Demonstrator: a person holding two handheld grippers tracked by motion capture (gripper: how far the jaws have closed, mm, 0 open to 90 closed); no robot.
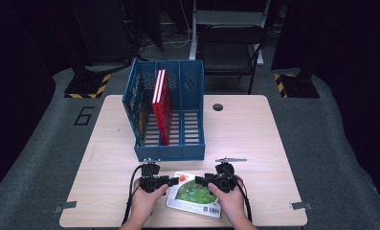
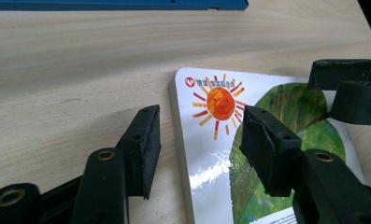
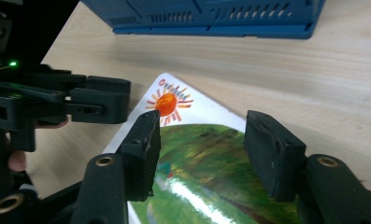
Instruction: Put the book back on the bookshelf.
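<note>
Two grippers at a picture book on a pale wooden table [image 1: 254,139], in a dark room with a grey floor.

A blue file rack [image 1: 171,112] stands mid-table holding a red book [image 1: 161,103]. The picture book [image 1: 195,194] lies flat near the front edge, just in front of the rack. The left gripper [image 2: 199,133] is spread wide, straddling the book's left edge, gripping nothing. The right gripper [image 3: 201,140] is likewise spread, hovering over the green cover; whether it touches is unclear.
</note>
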